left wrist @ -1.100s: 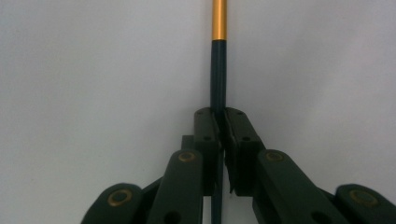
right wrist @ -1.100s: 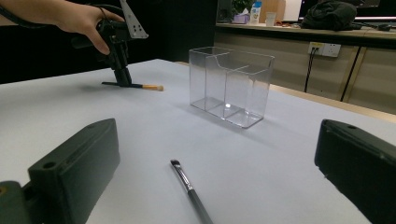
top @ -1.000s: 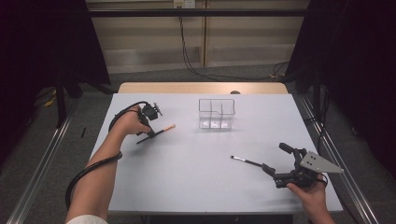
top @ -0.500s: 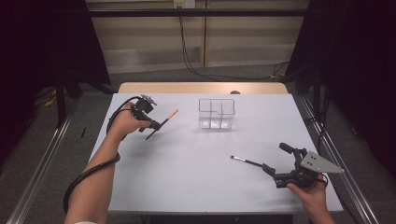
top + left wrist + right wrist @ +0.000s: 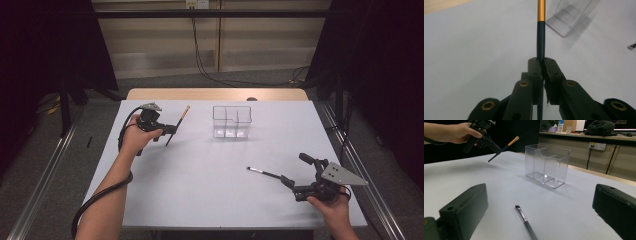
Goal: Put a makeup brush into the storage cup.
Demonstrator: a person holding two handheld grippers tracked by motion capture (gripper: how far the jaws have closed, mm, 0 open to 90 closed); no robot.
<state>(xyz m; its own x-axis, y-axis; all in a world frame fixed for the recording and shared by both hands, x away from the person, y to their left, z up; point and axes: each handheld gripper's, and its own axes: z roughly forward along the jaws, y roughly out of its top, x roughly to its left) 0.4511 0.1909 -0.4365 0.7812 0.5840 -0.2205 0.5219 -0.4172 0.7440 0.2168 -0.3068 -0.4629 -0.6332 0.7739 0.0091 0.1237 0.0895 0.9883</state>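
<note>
High view, desk: the white desk (image 5: 200,185) carries a clear organizer (image 5: 231,121) near the middle of its far edge; the organizer has several compartments and stands upright.
High view, left tool: the left tool (image 5: 169,129) is above the far left part of the desk, in the left hand (image 5: 135,137). It holds a makeup brush (image 5: 177,125) with a dark handle and a golden part near the upper end. The brush is tilted, its golden end points up and toward the far edge, left of the organizer and apart from it.
High view, right tool: the right tool (image 5: 295,174) is near the right near corner of the desk, in the right hand (image 5: 330,205). Its jaws stand wide, with nothing between them.
High view, second brush: a thin dark brush (image 5: 263,173) lies flat on the desk just in front of the right tool, its tip toward the desk middle.
Left tool view: the two black jaws are closed on the dark handle of the makeup brush (image 5: 541,37); the handle goes up between them, and the golden part is at the top. The organizer (image 5: 570,16) is beyond it on the desk (image 5: 474,50).
Right tool view: the jaws are far apart at both sides. The thin brush (image 5: 525,221) lies on the desk (image 5: 574,205) between them, not touched. The organizer (image 5: 547,165) stands farther away. The left hand (image 5: 456,131) holds the left tool (image 5: 498,151) with the makeup brush (image 5: 506,147) above the desk, left of the organizer.
</note>
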